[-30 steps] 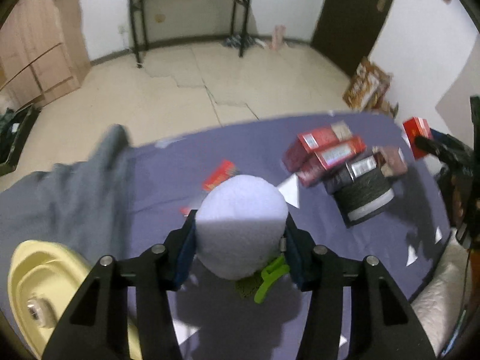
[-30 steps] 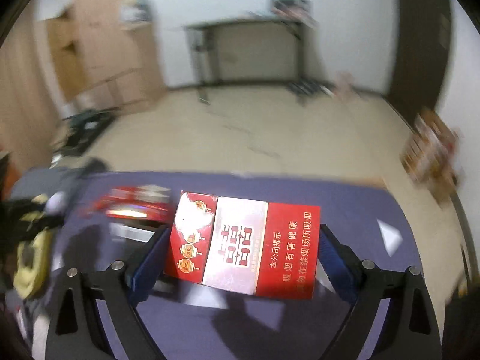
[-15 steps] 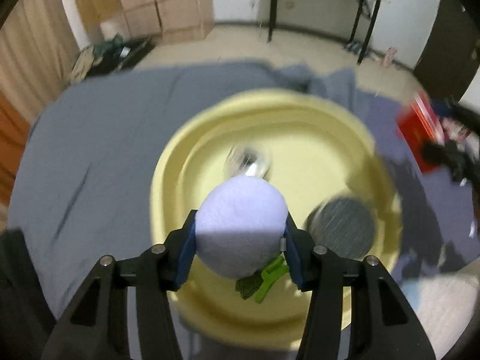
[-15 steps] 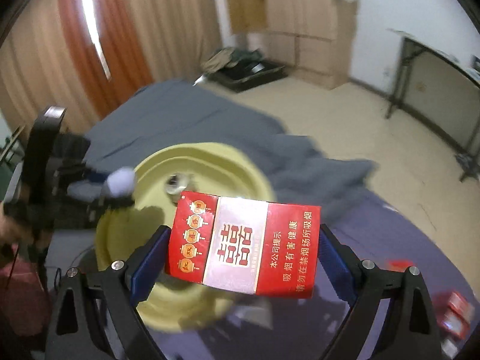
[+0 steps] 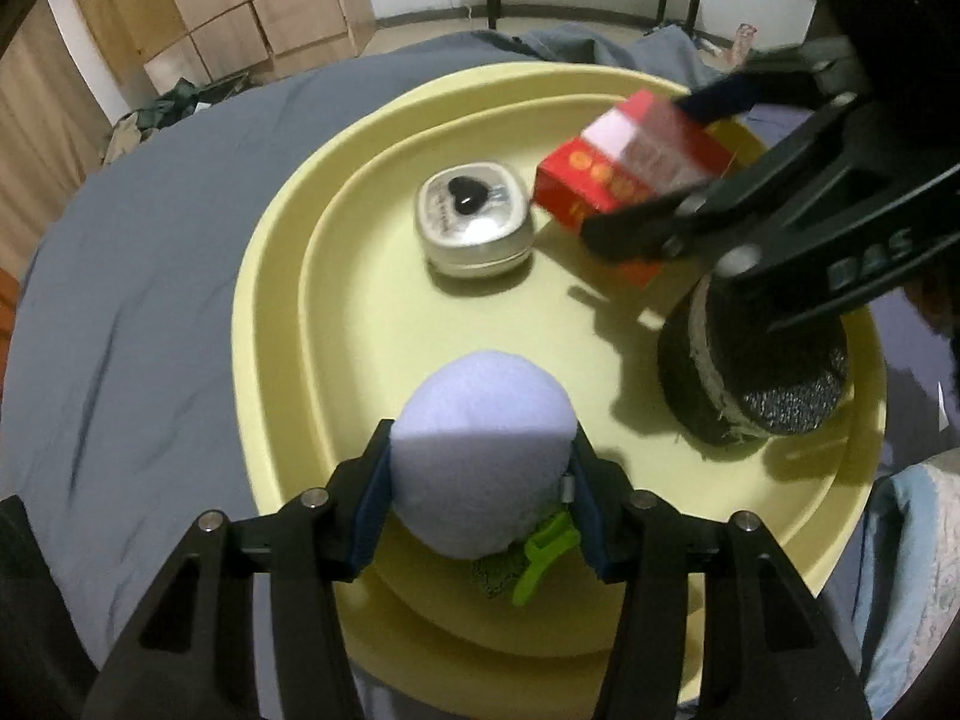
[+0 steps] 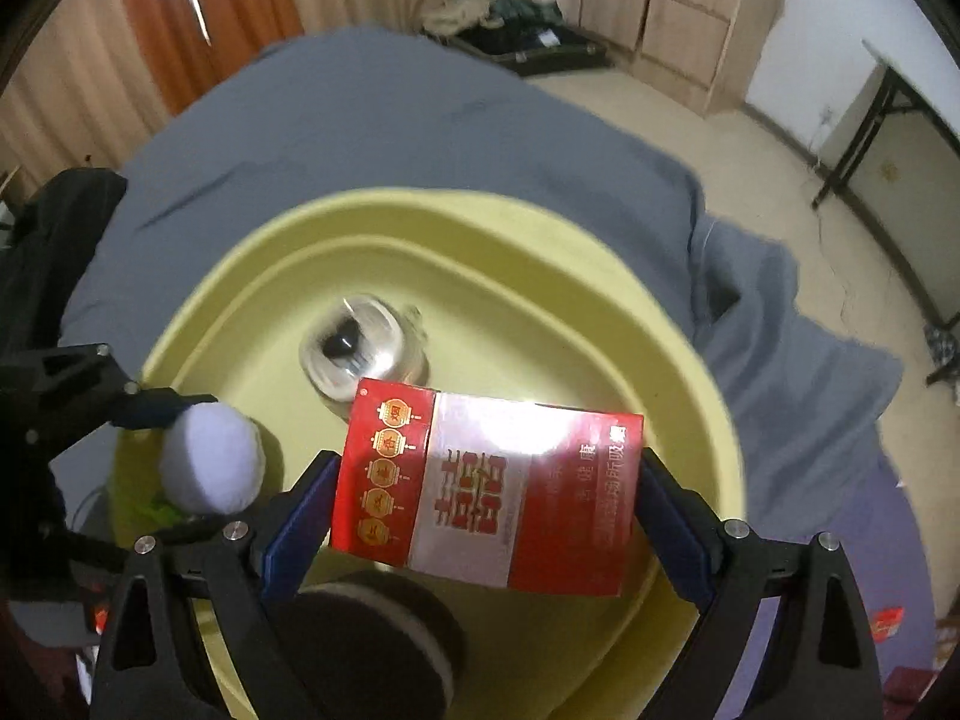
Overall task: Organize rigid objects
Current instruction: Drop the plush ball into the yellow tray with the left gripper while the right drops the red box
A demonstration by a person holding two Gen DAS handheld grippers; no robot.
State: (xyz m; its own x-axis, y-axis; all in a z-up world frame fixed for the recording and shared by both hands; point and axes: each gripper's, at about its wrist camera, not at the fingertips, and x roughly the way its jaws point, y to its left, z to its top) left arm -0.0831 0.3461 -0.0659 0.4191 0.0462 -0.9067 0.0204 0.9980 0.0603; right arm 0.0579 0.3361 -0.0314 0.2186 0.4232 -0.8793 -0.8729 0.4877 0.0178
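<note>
Yellow tray is lying on a grey cloth, both grippers hanging over it. The left gripper is clamping a pale lilac ball between its blue pads, just above the tray's near side; its jaws have just been opening a little, yet the pads are pressing the ball's sides. A green clip is peeking out beneath the ball. The right gripper is grasping a red box by its short ends, holding it tilted over the tray. A round tin is sitting in the tray's middle, and a dark roll is resting in the tray, under the right gripper.
</note>
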